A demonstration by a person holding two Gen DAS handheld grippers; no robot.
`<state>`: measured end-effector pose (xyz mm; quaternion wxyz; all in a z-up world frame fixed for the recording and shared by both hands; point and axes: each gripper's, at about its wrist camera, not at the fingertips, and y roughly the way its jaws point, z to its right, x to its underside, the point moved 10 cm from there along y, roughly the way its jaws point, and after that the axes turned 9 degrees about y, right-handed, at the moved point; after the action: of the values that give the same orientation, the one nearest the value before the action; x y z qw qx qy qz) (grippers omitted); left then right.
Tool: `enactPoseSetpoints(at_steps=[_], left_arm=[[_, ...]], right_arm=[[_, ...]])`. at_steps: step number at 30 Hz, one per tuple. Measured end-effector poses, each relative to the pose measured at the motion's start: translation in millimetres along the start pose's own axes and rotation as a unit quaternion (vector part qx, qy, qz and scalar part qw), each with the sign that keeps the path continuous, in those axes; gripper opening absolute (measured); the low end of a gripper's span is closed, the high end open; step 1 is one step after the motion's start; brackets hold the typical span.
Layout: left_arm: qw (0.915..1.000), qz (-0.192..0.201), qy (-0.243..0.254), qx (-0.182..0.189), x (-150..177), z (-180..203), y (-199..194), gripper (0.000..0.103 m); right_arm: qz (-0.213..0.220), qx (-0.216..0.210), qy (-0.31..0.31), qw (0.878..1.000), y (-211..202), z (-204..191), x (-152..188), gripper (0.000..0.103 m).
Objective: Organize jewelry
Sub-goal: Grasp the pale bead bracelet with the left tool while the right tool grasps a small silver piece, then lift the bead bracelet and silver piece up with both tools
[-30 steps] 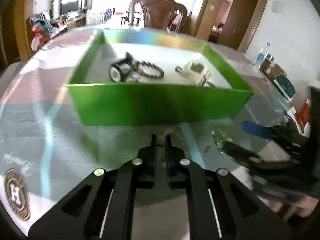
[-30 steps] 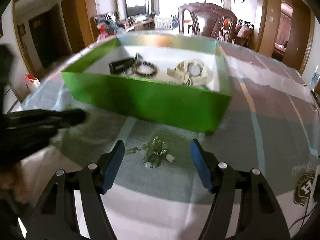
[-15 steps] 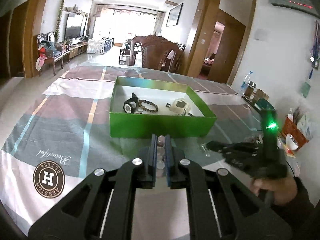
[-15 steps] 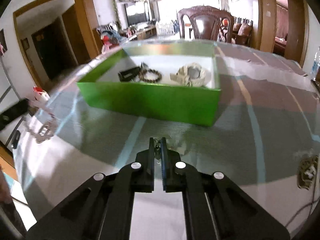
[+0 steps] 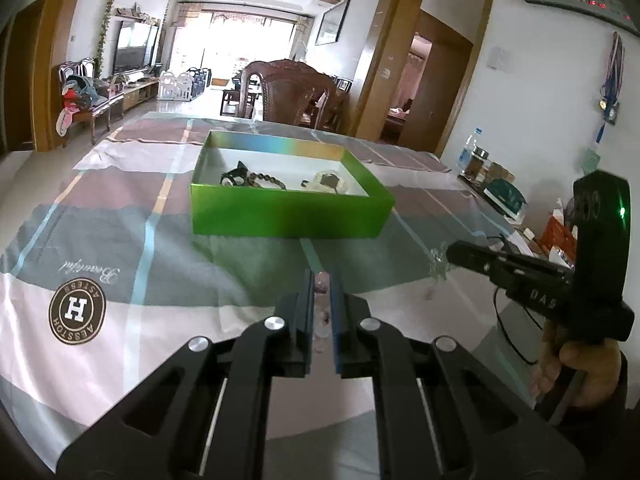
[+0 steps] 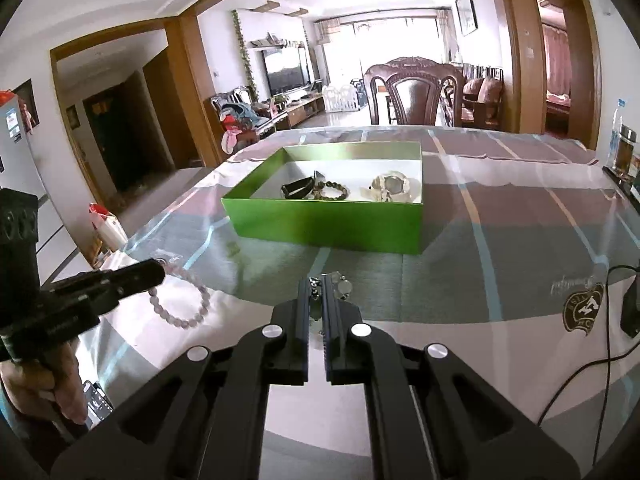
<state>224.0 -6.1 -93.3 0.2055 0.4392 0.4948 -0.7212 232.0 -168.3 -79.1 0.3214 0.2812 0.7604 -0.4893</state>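
A green box (image 5: 288, 216) (image 6: 328, 228) stands open on the checked tablecloth, holding a black watch (image 6: 298, 188), a brown bead bracelet (image 6: 332, 191) and a white watch (image 6: 390, 186). My left gripper (image 5: 322, 274) is shut on a pink bead bracelet (image 5: 321, 280), which hangs in a loop (image 6: 180, 304) in the right wrist view. My right gripper (image 6: 319, 280) is shut on a pale green beaded piece (image 6: 342, 286), seen dangling from its tip (image 5: 438, 264) in the left wrist view. Both grippers hover above the cloth, short of the box's near wall.
A wooden chair (image 5: 292, 92) stands behind the table's far end. Bottles and jars (image 5: 476, 160) crowd the right edge. A black cable (image 6: 592, 368) trails over the cloth at the right. A person's hand (image 5: 576, 372) holds each gripper handle.
My right gripper closed on the pale green beaded piece and lifted it off the cloth. Both grippers rose and drew back from the box; the left kept its hold on the pink bracelet.
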Motion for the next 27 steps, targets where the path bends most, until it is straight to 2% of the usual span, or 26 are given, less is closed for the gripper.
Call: enactPoseSetpoints(at_steps=[27], left_arm=[[0.9998,-0.017,-0.008,-0.004,10.6,-15.4,7.9,0.008]], right_arm=[[-0.006,0.014,0.001,1.000,11.1,-6.7,10.4,0.006]])
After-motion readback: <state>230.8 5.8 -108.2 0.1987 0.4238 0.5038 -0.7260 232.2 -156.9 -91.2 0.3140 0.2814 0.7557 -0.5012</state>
